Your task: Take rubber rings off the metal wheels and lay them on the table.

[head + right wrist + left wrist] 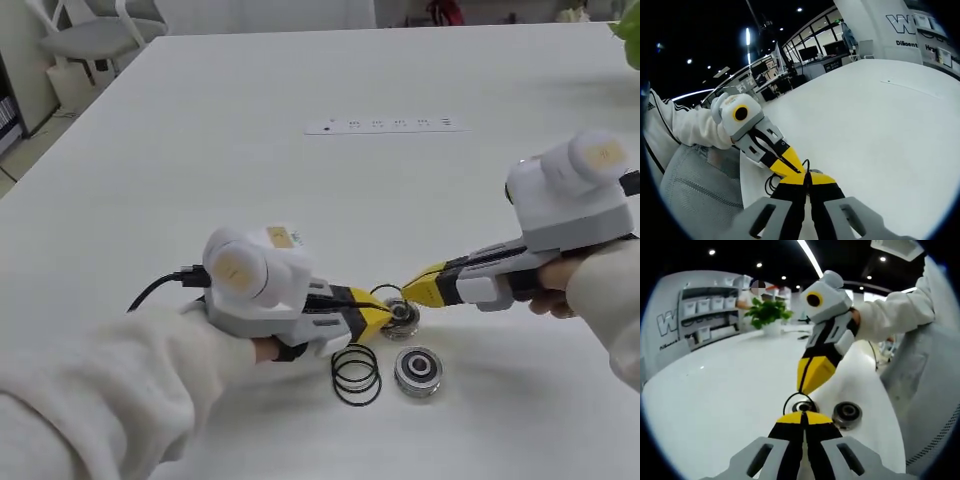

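Left gripper (383, 319), jaws together, presses its tips against the wheel (404, 316). Right gripper (409, 292) seems clamped on the ring (384, 288) just ahead. Ring looks thin, soft, stretchy; grip its lifted loop.

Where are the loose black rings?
In the head view the rubber rings lie on the table, low in the middle, just left of the free metal wheel and below the left gripper.

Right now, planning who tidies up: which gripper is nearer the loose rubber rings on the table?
Left. The left gripper sits just beyond the loose rubber rings; the right gripper reaches in from the far side of the wheel both meet at.
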A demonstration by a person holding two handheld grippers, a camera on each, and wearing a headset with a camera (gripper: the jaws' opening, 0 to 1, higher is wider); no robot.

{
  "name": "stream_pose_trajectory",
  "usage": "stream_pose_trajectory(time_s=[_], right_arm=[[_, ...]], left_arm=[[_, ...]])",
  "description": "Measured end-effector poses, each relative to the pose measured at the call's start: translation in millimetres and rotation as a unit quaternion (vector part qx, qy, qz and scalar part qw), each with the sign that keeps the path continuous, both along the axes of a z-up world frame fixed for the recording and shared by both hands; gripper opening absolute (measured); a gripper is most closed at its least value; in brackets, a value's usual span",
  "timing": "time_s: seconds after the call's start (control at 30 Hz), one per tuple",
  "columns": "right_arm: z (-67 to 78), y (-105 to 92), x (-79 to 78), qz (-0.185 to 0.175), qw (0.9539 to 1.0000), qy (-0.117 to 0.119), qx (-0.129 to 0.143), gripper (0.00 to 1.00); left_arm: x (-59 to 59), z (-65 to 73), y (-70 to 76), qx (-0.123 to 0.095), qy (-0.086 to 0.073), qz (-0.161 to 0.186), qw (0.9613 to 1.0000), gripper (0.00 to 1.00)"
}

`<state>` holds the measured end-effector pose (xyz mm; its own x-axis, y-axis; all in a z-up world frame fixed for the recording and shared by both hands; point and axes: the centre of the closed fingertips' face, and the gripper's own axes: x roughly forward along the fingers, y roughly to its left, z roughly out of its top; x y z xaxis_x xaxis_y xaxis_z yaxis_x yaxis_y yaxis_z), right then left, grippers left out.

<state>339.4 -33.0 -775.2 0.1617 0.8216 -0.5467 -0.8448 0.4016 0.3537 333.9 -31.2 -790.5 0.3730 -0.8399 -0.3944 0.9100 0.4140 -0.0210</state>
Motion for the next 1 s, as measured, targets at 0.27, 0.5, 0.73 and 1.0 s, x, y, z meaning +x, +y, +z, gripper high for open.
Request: stream_pose_trajectory(time_s=[0.27,0.5,0.73,1.0], right_arm=[[-3.8,-4.5,3.2,-0.011,0.9999,0.002,-0.012,0.0],[-5.4,-6.1,4.1,-0.015,0.9998,0.007,-0.012,0.0],[-7.0,-6.8,3.8,-0.017,0.9997,0.013,-0.013,0.0],[-5.0,-7.4,4.1,-0.019,0.9996,0.016,-0.009,0.0]], left_arm=[[0.4,0.7,-0.9,-0.004,0.004,0.007,1.0,0.02],[2.0,-0.2,-1.0,-0.006,0.016,0.012,0.9998,0.02],[1.4,-0.8,-1.1,-0.001,0.022,0.012,0.9997,0.02],[-1.8,-0.2,-2.9,0.016,0.022,0.001,0.9996,0.06]])
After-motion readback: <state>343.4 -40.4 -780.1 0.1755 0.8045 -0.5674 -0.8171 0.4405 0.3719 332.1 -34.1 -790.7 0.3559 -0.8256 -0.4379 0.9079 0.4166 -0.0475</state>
